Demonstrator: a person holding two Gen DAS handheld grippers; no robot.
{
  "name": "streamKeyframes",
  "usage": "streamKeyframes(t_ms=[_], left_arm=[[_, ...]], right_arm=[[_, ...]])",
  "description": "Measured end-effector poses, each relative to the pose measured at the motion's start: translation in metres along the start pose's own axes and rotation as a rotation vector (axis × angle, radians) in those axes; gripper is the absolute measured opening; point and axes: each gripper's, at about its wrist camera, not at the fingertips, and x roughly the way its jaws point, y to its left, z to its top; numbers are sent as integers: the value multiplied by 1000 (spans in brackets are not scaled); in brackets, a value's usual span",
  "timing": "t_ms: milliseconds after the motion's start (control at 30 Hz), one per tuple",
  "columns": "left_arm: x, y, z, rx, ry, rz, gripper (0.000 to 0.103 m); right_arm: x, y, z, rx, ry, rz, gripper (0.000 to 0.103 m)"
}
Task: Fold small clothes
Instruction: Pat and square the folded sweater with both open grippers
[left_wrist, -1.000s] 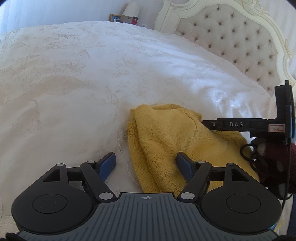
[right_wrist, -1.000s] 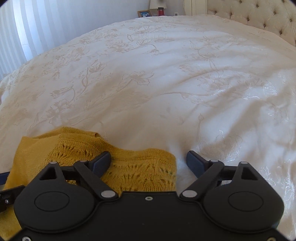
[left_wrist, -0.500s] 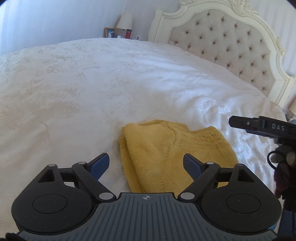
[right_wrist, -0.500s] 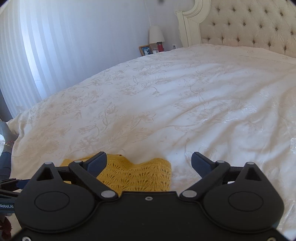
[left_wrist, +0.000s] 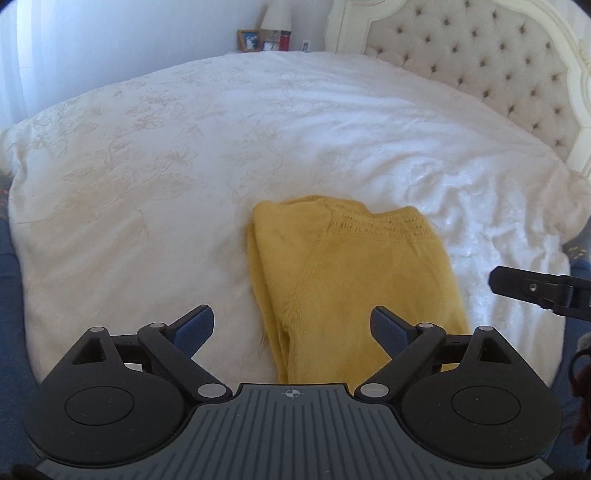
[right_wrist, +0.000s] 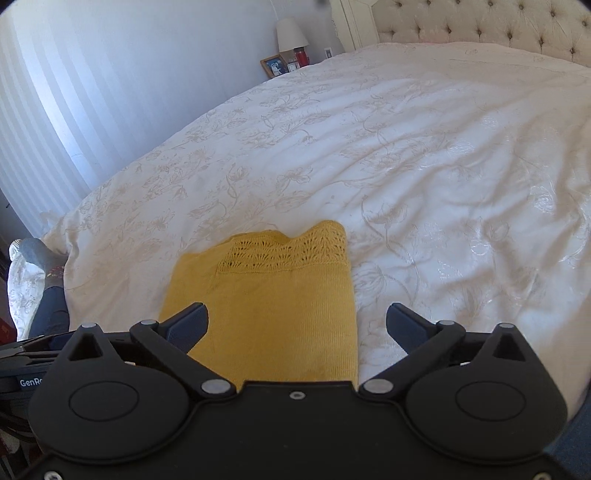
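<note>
My left gripper (left_wrist: 291, 325) is opening, clear of the cloth; my right gripper (right_wrist: 297, 325) stands wide, empty. The folded yellow knit sweater (left_wrist: 354, 280), lace-edged, lies on the embroidered white bedspread (left_wrist: 147, 206).

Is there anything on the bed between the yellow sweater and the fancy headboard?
No, only bare white bedspread lies between the folded yellow sweater and the tufted headboard. The left wrist view shows that stretch best.

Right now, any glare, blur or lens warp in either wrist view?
Left wrist: bedspread blown out white toward the right, pattern lost; yellow knit slightly soft; headboard bowed by fisheye. Right wrist: sharper, knit lace legible; sheen on bedspread at right; dark corners.
</note>
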Motion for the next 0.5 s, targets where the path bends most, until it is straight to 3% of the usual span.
streamKeyframes(t_ms=[67,300,500], left_arm=[[-2,-4,-3,6,17,31,92],[-11,-6,-13,-23,36,10,92],[-22,-18,-22,45,10,142,92]], right_arm=[[-12,6,-9,-30,-10,-49,102],[-36,17,-26,-114,-10,-190,102],[-48,18,-36,-112,-23,-243,102]])
